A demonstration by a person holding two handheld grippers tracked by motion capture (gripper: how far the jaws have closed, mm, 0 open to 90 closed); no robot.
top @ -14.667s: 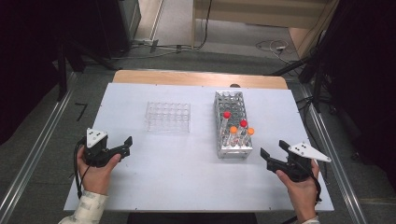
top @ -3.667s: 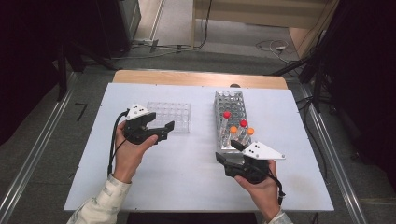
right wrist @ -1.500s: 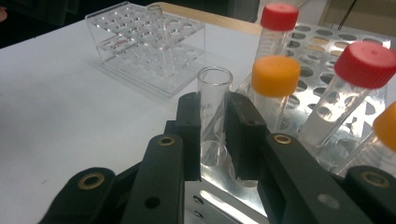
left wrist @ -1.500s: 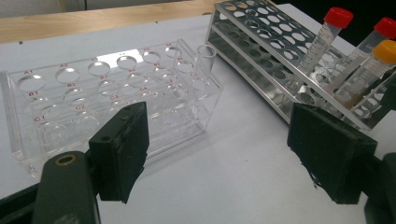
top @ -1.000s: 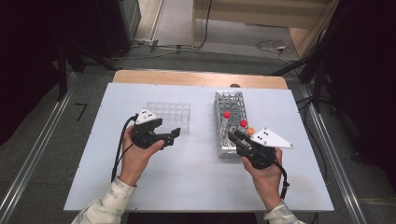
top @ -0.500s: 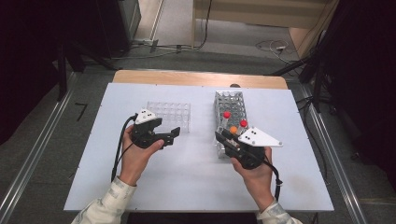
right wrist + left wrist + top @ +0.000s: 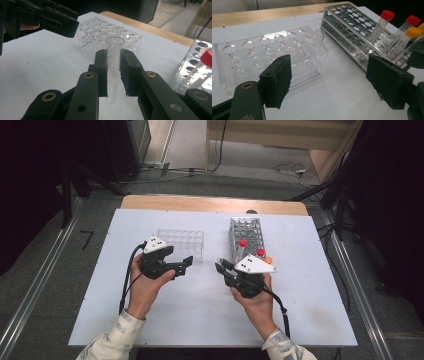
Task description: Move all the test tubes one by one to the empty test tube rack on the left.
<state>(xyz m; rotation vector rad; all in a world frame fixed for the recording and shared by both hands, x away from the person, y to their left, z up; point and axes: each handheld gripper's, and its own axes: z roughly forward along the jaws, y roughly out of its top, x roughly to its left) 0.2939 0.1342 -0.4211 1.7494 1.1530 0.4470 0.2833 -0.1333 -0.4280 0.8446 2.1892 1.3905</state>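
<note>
My right gripper (image 7: 113,53) is shut on a clear uncapped test tube (image 7: 113,75), held upright between its pads above the white table. In the high view the right gripper (image 7: 222,267) is left of the metal rack (image 7: 246,227), pointing toward the clear plastic rack (image 7: 182,242). My left gripper (image 7: 180,257) hovers at the clear rack's front edge, jaws open wide with nothing between them (image 7: 329,80). Another uncapped tube (image 7: 320,36) stands in the clear rack's (image 7: 249,57) end hole. The metal rack (image 7: 347,27) holds red-capped tubes (image 7: 387,15) and orange-capped tubes (image 7: 412,31).
The white table top (image 7: 200,320) has open room in front of both hands. A wooden strip (image 7: 210,204) runs along its far edge. Metal rails (image 7: 355,290) flank the table, and cables lie on the floor (image 7: 290,167) beyond.
My right hand has moved left, away from the metal rack's front toward the clear rack, carrying the clear tube. The left hand has stayed in place.
</note>
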